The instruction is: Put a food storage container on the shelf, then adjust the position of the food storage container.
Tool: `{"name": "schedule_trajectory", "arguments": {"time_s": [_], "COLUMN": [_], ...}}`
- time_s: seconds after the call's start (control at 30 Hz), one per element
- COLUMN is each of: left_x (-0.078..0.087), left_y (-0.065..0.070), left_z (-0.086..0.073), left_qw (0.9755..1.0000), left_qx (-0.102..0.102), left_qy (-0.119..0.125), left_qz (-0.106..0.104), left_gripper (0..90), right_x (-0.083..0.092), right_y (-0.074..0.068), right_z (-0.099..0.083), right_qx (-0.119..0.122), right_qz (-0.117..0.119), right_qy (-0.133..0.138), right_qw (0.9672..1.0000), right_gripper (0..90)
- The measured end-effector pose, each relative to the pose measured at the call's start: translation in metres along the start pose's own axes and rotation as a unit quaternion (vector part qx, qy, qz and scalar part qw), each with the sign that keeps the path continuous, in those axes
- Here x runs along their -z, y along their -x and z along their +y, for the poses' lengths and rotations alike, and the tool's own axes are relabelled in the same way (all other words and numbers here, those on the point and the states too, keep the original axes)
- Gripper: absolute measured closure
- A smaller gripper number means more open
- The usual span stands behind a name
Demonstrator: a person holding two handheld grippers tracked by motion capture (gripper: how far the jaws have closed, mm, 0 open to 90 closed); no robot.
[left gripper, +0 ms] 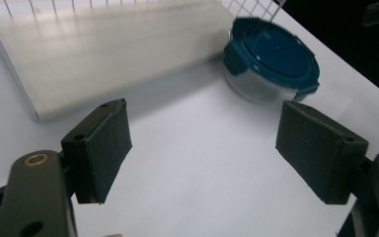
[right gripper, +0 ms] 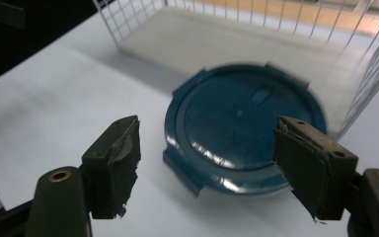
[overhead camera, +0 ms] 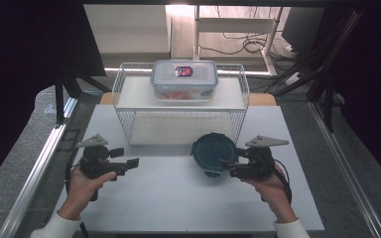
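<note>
A round clear container with a dark blue clip lid (overhead camera: 214,153) stands on the white table just in front of the wire rack. My right gripper (overhead camera: 226,166) is level with the container's right front edge and points left at it. In the right gripper view the blue lid (right gripper: 244,131) lies just ahead of the open right gripper (right gripper: 207,143), and neither pad touches it. My left gripper (overhead camera: 126,157) hovers at the left of the table and points right. In the left gripper view the left gripper (left gripper: 202,123) is open and empty, with the round container (left gripper: 271,57) farther off at upper right.
A white wire rack (overhead camera: 129,124) stands at the back of the white table (overhead camera: 178,198). On its top shelf sits a clear rectangular lidded box (overhead camera: 184,79) with a sticker. A metal rail (overhead camera: 34,168) runs along the table's left side, and dark curtains hang on both sides.
</note>
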State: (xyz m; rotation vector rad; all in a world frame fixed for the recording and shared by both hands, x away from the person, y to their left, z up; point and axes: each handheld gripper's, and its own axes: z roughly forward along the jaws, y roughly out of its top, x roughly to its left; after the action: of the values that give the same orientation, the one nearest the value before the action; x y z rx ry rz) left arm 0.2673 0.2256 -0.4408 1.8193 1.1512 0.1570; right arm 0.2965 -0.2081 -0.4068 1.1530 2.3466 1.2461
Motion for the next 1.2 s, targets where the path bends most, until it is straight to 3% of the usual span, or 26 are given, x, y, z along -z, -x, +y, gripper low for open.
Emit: {"name": "schedule_trajectory", "arguments": {"time_s": [0.13, 0.37, 0.73, 0.87, 1.2], "left_x": [-0.007, -0.013, -0.010, -0.011, -0.015], "left_y": [0.001, 0.005, 0.009, 0.010, 0.004], "left_z": [-0.011, -0.016, -0.018, -0.020, -0.026], "left_qw": [0.9999, 0.9996, 0.9996, 0.9989, 0.9990], "left_qx": [-0.003, -0.016, -0.016, -0.024, -0.013], "left_qy": [-0.011, -0.018, -0.016, -0.023, -0.033], "left_qz": [-0.003, 0.017, 0.016, 0.033, 0.025], "left_gripper": [20.6, 21.1, 22.0, 21.8, 21.6], "right_x": [-0.008, -0.015, -0.001, -0.002, -0.001], "right_y": [0.000, 0.001, -0.002, 0.001, 0.010], "right_z": [-0.013, -0.024, -0.021, -0.022, -0.022], "right_qx": [-0.004, -0.011, -0.008, -0.015, -0.027], "right_qz": [0.001, 0.000, -0.010, -0.015, -0.019], "right_qy": [-0.017, -0.024, -0.009, -0.016, -0.025], "right_qw": [0.9998, 0.9997, 0.9999, 0.9997, 0.9991], "right_gripper": [25.9, 25.9, 26.9, 27.1, 32.5]}}
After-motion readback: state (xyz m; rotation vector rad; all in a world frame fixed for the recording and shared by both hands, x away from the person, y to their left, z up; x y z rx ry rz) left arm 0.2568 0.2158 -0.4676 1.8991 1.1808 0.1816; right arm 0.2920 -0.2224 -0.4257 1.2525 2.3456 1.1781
